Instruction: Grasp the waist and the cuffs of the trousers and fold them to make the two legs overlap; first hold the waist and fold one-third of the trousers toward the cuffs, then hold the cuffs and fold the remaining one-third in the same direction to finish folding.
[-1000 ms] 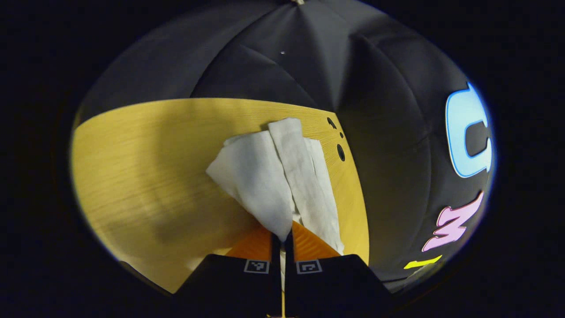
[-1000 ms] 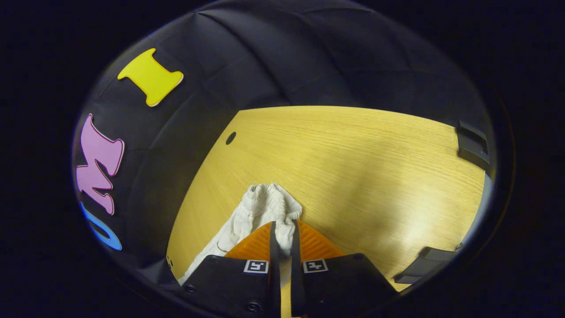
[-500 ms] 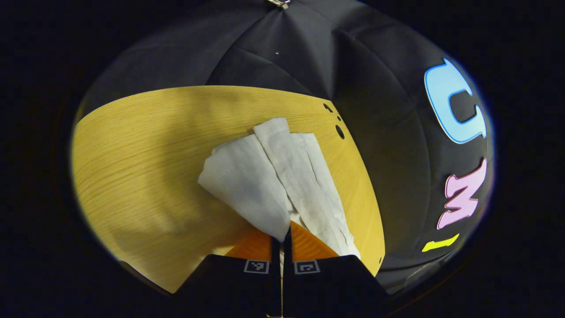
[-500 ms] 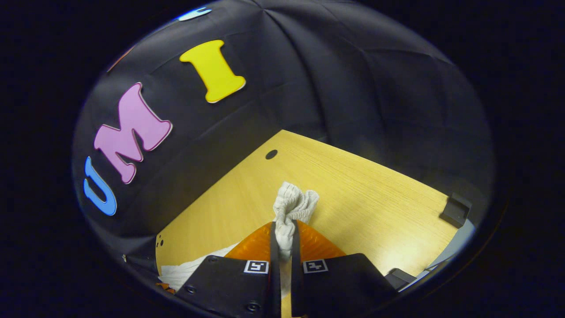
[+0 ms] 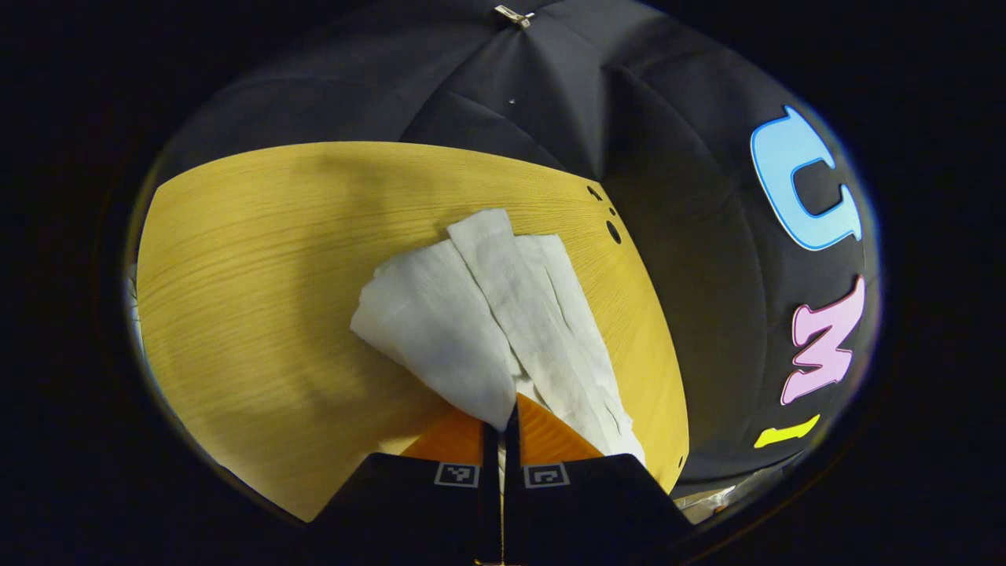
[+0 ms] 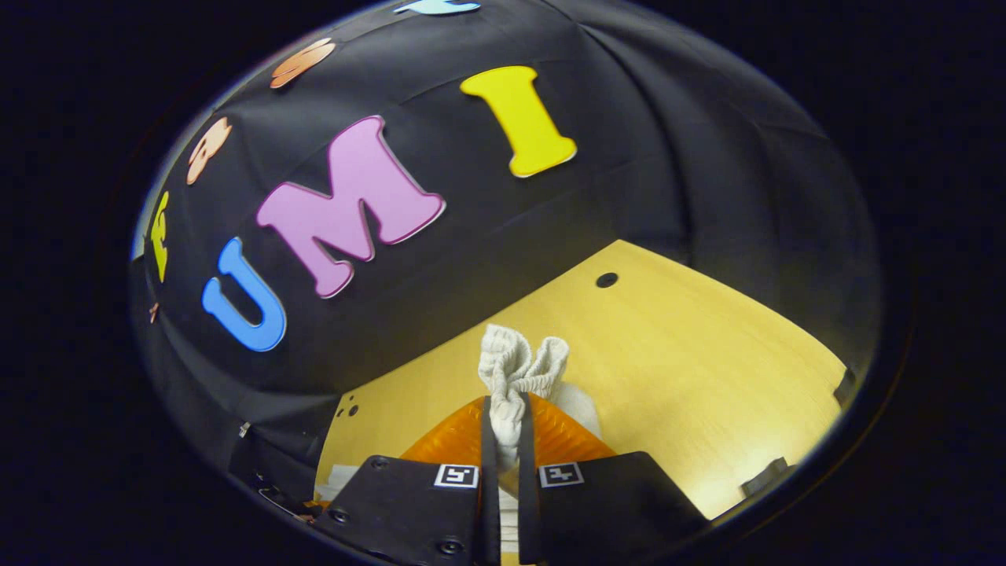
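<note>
A: Right gripper (image 6: 503,420), clamped on the ribbed waist (image 6: 515,369), has swung upward in the last second, lifting the waist off the table (image 6: 707,369).

B: And the left gripper (image 5: 501,424)?

A: Still pinching a cuff; trousers (image 5: 487,314) fan across the table. The legs' overlap looks under way. The cloth between the grippers is hidden.

In the left gripper view the left gripper (image 5: 503,420) is covering the pinched corner of the trousers (image 5: 487,314), and its body is hiding the cloth running down at 5 o'clock. The table (image 5: 259,267) is getting cut off at 9 o'clock.

In the right gripper view the right gripper (image 6: 503,417) is hiding most of the trousers (image 6: 515,365); just the bunched waist is poking out at 12 o'clock. A dark fixture (image 6: 764,476) at 4 o'clock is too small to identify.
</note>
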Demonstrator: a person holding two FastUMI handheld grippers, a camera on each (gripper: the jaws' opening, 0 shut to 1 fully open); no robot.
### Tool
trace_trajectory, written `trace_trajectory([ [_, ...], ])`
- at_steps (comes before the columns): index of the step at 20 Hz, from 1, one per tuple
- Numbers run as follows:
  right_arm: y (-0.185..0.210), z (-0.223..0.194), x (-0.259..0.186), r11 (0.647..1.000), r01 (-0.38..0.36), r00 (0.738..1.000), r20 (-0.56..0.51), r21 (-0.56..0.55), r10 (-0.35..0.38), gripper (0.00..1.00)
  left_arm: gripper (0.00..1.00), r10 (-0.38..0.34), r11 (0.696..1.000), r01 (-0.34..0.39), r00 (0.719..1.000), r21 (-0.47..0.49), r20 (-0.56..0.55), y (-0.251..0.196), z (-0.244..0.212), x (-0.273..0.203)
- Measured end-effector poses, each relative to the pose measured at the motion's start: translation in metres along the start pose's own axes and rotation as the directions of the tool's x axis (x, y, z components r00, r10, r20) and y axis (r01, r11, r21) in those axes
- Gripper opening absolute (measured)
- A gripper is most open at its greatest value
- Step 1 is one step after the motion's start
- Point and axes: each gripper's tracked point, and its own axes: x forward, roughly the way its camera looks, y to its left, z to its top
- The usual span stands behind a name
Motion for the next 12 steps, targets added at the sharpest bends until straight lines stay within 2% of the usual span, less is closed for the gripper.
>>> trace_trajectory([
  [4,0.071,-0.046,0.014,0.989,-0.114,0.99,-0.099,-0.089,0.105,0.14,0.07,0.004,1.0,-0.004,1.0,-0.003,0.007,0.003,-0.005,-0.004],
  [7,0.113,-0.089,0.027,0.97,-0.177,0.972,-0.183,-0.169,0.145,0.13,0.07,-0.001,1.0,0.002,1.0,-0.015,0.016,0.003,-0.006,-0.006],
  [12,0.17,-0.164,0.04,0.92,-0.309,0.915,-0.339,-0.24,0.219,0.13,0.06,-0.006,1.0,0.006,1.0,-0.014,0.01,0.003,-0.006,-0.004],
])
